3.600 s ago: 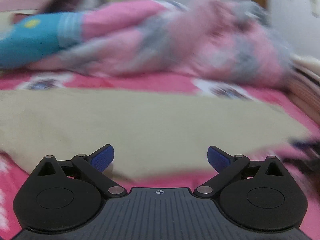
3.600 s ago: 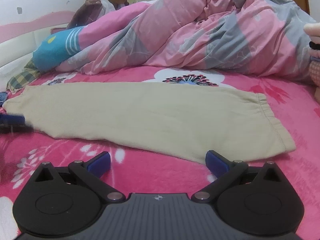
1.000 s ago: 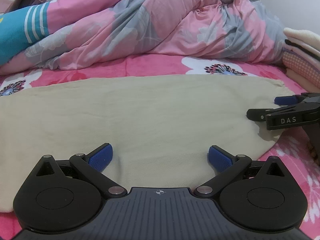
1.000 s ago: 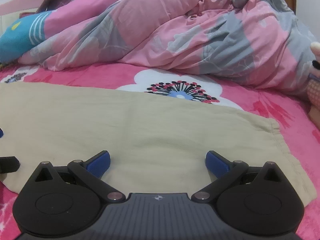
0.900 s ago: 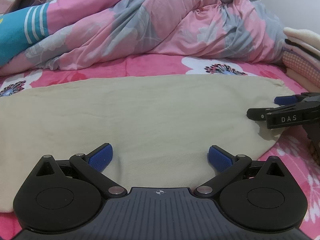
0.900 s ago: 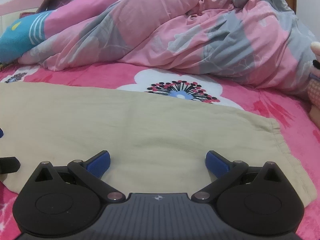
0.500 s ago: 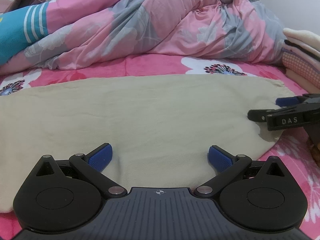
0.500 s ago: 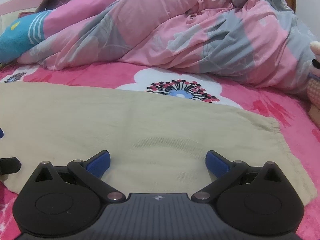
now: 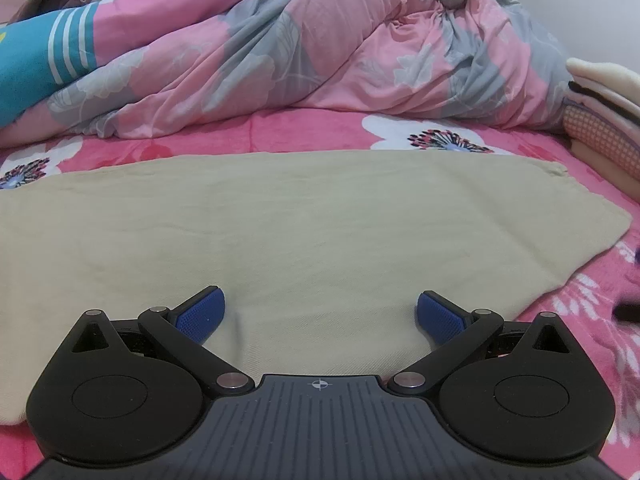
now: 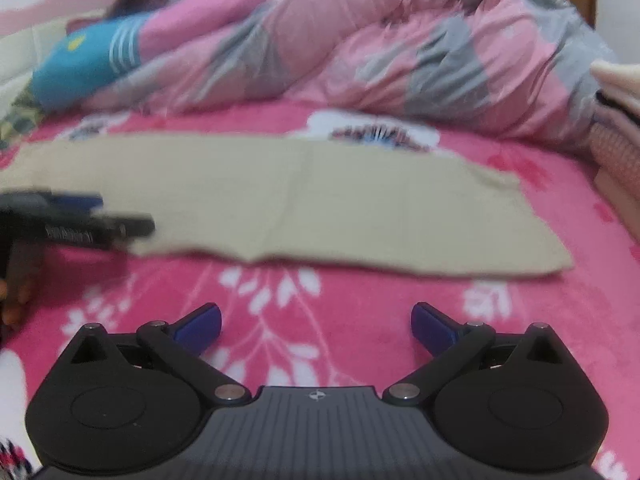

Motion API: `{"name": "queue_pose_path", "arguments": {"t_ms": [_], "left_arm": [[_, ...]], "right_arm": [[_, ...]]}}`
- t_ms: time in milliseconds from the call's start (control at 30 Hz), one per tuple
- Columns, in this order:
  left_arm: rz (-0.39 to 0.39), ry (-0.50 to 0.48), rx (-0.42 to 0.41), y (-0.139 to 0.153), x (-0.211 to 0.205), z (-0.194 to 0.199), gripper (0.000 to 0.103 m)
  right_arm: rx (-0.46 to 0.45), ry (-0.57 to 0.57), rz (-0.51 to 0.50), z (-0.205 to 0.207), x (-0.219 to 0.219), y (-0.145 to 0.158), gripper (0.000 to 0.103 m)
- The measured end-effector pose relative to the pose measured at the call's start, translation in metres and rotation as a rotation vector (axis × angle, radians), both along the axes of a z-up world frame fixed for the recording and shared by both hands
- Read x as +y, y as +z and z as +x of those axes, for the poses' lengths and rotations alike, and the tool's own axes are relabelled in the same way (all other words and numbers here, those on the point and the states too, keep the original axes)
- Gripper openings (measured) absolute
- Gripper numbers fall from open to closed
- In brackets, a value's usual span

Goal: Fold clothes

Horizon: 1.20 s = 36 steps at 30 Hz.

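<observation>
A long beige garment (image 9: 304, 232) lies flat across the pink flowered bed sheet (image 9: 592, 292). My left gripper (image 9: 318, 314) is open low over the garment's near edge, nothing between its blue pads. In the blurred right wrist view the beige garment (image 10: 320, 204) lies farther off, and my right gripper (image 10: 316, 326) stands open above bare pink sheet (image 10: 320, 320), short of the cloth. The left gripper (image 10: 80, 220) shows there at the garment's left end. A dark blur at the right edge of the left wrist view is part of the right gripper (image 9: 628, 312).
A bunched pink and grey quilt (image 9: 320, 48) fills the back of the bed, with a blue striped pillow (image 9: 36, 68) at the left. Folded clothes (image 9: 604, 120) are stacked at the right. A person's hand (image 10: 16, 280) holds the left gripper.
My right gripper has pulled back off the garment's right end toward the near side and now hangs over bare sheet, its view blurred. The left gripper has stayed put.
</observation>
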<state>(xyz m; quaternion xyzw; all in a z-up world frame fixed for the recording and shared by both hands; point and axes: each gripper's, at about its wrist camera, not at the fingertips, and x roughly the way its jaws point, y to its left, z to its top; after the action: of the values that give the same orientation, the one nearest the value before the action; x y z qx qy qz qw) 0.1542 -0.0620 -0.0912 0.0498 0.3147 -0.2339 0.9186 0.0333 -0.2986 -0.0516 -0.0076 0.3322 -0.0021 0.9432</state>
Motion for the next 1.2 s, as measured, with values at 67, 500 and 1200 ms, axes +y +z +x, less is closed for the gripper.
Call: {"name": "queue_pose_path", "arguments": {"t_ms": [67, 500, 1200], "left_arm": [[0.0, 0.0, 0.0, 0.0, 0.0, 0.0, 0.103], [0.001, 0.001, -0.001, -0.001, 0.0, 0.0, 0.103], [0.005, 0.002, -0.003, 0.0, -0.001, 0.0, 0.103]], "right_arm": [[-0.045, -0.015, -0.032, 0.01, 0.001, 0.01, 0.103], [0.007, -0.133, -0.001, 0.109, -0.046, -0.029, 0.103], [-0.057, -0.144, -0.02, 0.12, -0.042, 0.005, 0.1]]}}
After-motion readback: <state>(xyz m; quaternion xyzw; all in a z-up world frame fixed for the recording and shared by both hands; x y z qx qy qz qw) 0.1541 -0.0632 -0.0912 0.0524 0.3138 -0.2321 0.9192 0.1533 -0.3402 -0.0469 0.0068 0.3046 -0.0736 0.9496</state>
